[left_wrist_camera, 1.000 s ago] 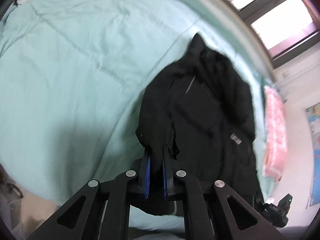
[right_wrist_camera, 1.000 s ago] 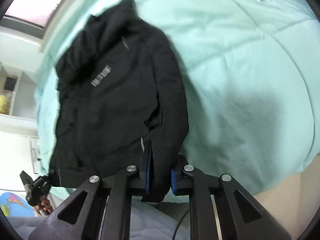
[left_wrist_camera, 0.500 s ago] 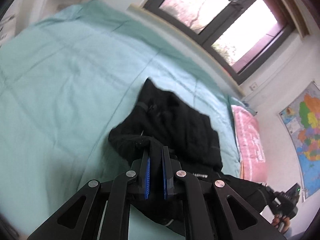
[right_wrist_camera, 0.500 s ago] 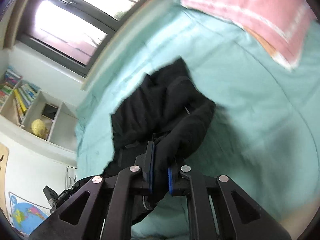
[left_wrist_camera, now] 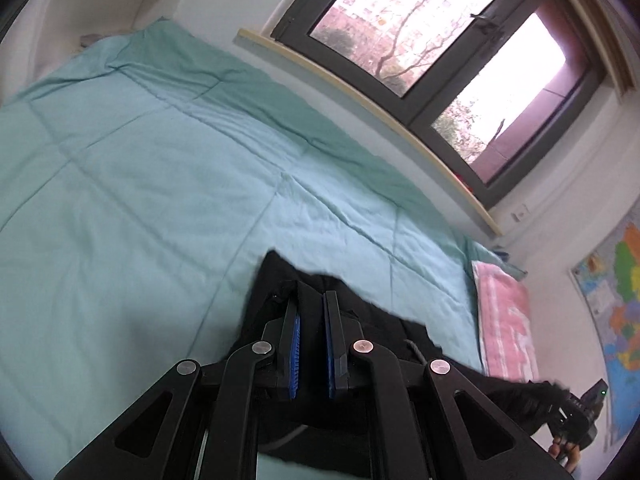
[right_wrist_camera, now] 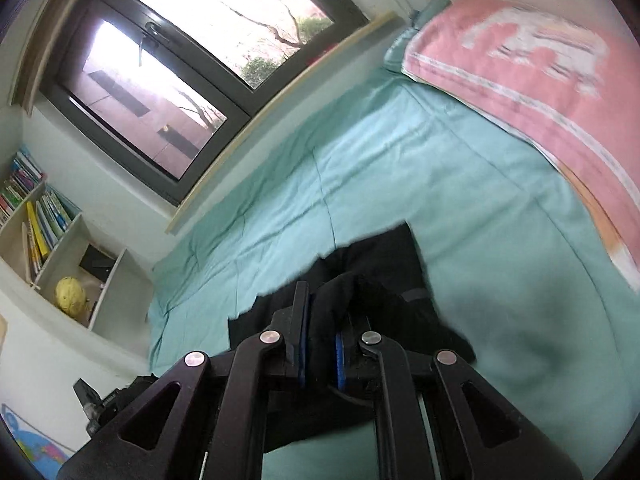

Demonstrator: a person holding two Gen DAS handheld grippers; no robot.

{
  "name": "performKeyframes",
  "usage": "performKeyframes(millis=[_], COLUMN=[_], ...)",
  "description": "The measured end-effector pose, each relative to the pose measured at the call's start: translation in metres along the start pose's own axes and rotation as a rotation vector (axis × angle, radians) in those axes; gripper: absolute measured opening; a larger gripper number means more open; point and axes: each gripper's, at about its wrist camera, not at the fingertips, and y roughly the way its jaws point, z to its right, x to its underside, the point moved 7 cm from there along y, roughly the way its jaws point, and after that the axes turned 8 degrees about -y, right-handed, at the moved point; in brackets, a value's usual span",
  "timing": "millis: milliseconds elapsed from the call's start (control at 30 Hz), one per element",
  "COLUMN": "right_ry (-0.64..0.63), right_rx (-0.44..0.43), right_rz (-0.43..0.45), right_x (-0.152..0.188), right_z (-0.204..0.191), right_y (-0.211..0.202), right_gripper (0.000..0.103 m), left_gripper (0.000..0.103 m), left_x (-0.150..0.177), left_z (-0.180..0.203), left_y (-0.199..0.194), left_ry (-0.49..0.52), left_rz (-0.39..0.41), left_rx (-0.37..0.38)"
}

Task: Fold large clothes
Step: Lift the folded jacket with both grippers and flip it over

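**Black jacket gripped at two points over the bed**

The jacket point(left_wrist_camera: 360, 320) is plain black, soft and matte, bunched and folded on itself so its outline is ragged and motion-blurred at the edges. It hangs low in both views, over the near part of the pale green quilt point(left_wrist_camera: 160, 200), spanning from one gripper across to the other. A thin grey cord shows against the cloth in the left wrist view.

The left gripper point(left_wrist_camera: 311, 320) has its blue-padded jaws drawn nearly together, with dark cloth between them.

The right gripper point(right_wrist_camera: 320, 316) is clamped on a thick fold of the jacket point(right_wrist_camera: 376, 264), which bulges up over its pads and drapes off to the right.

A pink pillow point(right_wrist_camera: 520, 60) lies at the head of the quilt, well apart from the jacket. A window point(left_wrist_camera: 440, 40) stands behind the bed; a shelf point(right_wrist_camera: 48, 240) holds books.
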Motion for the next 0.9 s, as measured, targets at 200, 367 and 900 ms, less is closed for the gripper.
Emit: performKeyframes(millis=[200,367,900], right_ry=[-0.044,-0.049,-0.094], right_rx=[0.070,0.162,0.234], right_rz=[-0.061,-0.155,-0.299], right_x=[-0.042,-0.033,-0.003], right_z=[0.027,0.074,0.097], right_y=[0.114,0.221,0.276], right_gripper=[0.013,0.013,0.019], left_gripper=[0.010,0.011,0.030], left_x=[-0.038,-0.024,-0.028], left_z=[-0.004,-0.038,-0.055], left_y=[0.128,0.246,0.235], left_ry=[0.035,-0.004,-0.087], left_rz=[-0.077,-0.201,-0.290], left_rx=[-0.094,-0.211,-0.154])
